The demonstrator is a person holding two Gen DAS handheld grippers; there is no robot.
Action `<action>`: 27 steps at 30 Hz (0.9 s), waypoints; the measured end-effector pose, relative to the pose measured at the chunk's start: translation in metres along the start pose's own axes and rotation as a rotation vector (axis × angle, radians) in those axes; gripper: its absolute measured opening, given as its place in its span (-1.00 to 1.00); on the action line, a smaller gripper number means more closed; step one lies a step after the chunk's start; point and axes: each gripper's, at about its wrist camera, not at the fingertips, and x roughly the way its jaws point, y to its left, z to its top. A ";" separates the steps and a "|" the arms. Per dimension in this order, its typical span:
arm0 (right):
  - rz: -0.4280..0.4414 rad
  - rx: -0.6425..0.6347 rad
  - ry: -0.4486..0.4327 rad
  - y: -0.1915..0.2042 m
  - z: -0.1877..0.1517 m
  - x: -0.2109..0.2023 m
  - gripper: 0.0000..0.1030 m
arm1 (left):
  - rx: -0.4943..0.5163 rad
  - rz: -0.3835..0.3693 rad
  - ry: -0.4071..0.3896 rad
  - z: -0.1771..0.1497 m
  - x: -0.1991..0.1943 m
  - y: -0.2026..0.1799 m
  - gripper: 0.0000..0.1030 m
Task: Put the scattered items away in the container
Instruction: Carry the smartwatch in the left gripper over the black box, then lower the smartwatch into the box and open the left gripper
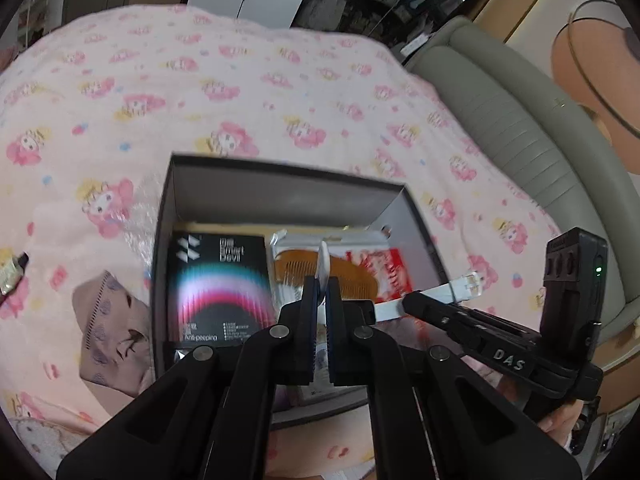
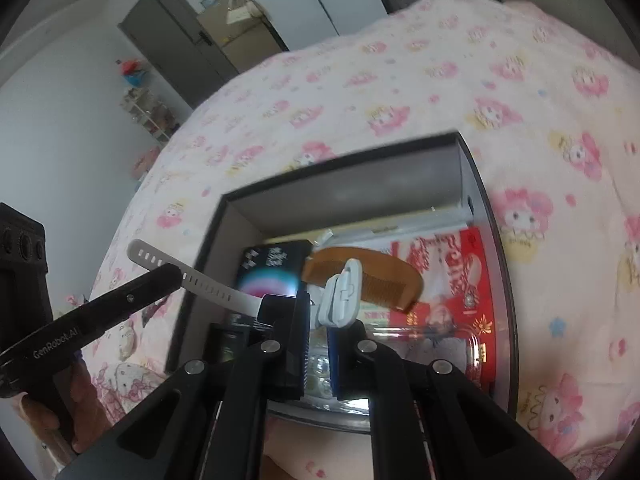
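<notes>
Both my grippers hold one white watch strap above an open dark box (image 1: 168, 208). My left gripper (image 1: 320, 286) is shut on the strap (image 1: 322, 258), whose tip pokes up past the fingers. From there the strap runs right to its buckle (image 1: 468, 284) at my right gripper (image 1: 412, 300). In the right wrist view, my right gripper (image 2: 318, 306) is shut on the buckle end (image 2: 344, 292), and the holed length (image 2: 208, 286) stretches left to my left gripper (image 2: 172, 276). Inside the box (image 2: 472, 184) lie a black package (image 1: 220, 280), a wooden comb (image 2: 360, 276) and a red packet (image 2: 460, 280).
The box rests on a bed with a pink cartoon-print cover (image 1: 240, 92). A folded mauve face mask (image 1: 112, 328) lies left of the box, with a small object (image 1: 12, 272) further left. A grey padded bed frame (image 1: 500, 120) borders the right side. A hand (image 2: 52, 408) grips the left tool.
</notes>
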 end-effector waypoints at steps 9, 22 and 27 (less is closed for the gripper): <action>-0.067 0.054 0.141 -0.028 -0.015 0.040 -0.86 | -0.054 -0.022 0.085 -0.019 0.039 0.022 -0.97; -0.166 0.017 0.171 -0.032 -0.013 0.036 -0.27 | -0.086 0.001 0.117 -0.017 0.028 0.044 -0.65; -0.235 -0.090 0.166 -0.013 -0.023 0.023 -0.27 | -0.116 -0.006 0.115 -0.022 0.015 0.053 -0.65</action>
